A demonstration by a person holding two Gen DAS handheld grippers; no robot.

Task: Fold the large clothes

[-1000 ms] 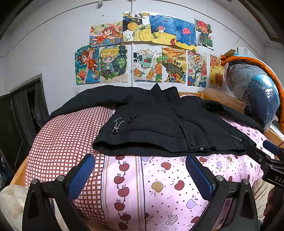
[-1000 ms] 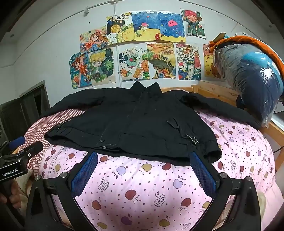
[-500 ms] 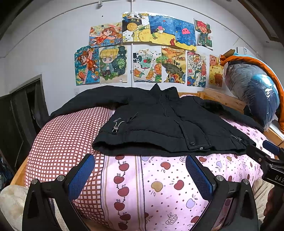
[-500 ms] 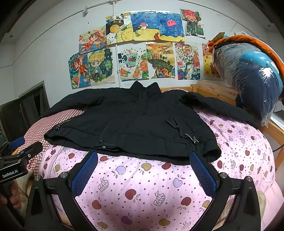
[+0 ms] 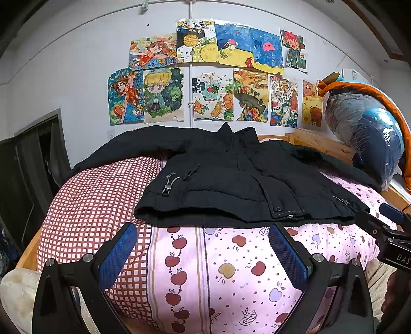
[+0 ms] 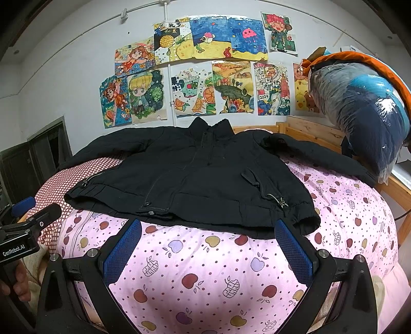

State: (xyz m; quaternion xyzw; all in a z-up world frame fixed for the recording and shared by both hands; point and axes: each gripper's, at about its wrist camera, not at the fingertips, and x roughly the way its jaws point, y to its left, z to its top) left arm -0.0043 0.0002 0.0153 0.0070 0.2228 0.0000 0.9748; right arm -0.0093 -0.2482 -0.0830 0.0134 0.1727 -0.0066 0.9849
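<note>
Lying front-up on the bed (image 6: 359, 205), collar toward the wall, the black jacket (image 6: 195, 179) stretches sleeve-to-sleeve crosswise; its hem sits just ahead of left claw (image 5: 203, 246) and right claw (image 6: 208, 244), both spread wide and empty.

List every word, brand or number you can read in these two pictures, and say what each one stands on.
"GenRobot.AI": on the body of the left hand-held gripper.
"DAS", cut off by the picture's edge: on the body of the right hand-held gripper.
"2024": on a drawing on the wall.
Small white print on the black jacket: too blurred to read.
Characters on the top drawing: too small to read.
</note>
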